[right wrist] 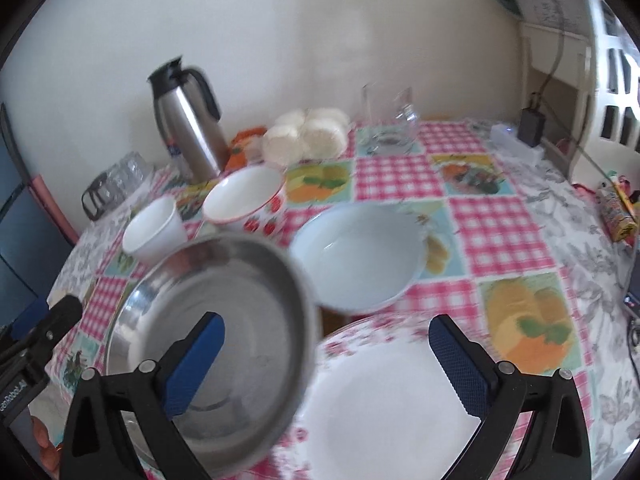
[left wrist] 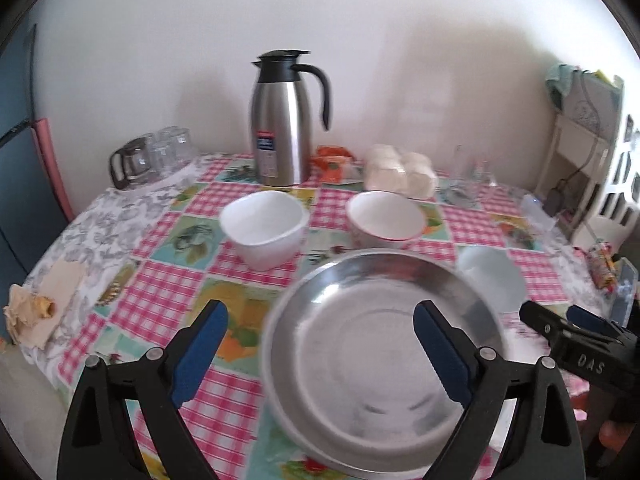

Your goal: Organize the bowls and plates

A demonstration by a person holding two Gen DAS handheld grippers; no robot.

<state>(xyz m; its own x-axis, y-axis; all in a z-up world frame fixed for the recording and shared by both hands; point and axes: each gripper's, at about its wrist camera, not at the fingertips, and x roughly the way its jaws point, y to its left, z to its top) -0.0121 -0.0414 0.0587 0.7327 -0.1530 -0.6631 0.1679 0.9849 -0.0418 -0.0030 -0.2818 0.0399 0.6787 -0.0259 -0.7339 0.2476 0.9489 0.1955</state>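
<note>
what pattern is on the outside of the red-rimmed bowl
Red strawberries on white; the bowl shows it best in the right wrist view.

Left gripper [left wrist: 320,344] with black triangular arms, blue ridged pads [left wrist: 200,356] on its inner faces, silver pivot screws, right gripper [right wrist: 326,354] of the same build, white lettering on its black body at three o'clock of the left view

Bowls [left wrist: 262,234], plates [right wrist: 384,412] on checked table [right wrist: 496,224]

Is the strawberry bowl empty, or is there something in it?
Empty. The strawberry bowl stands upright on the table, and its white inside shows bare in the right wrist view.
</note>
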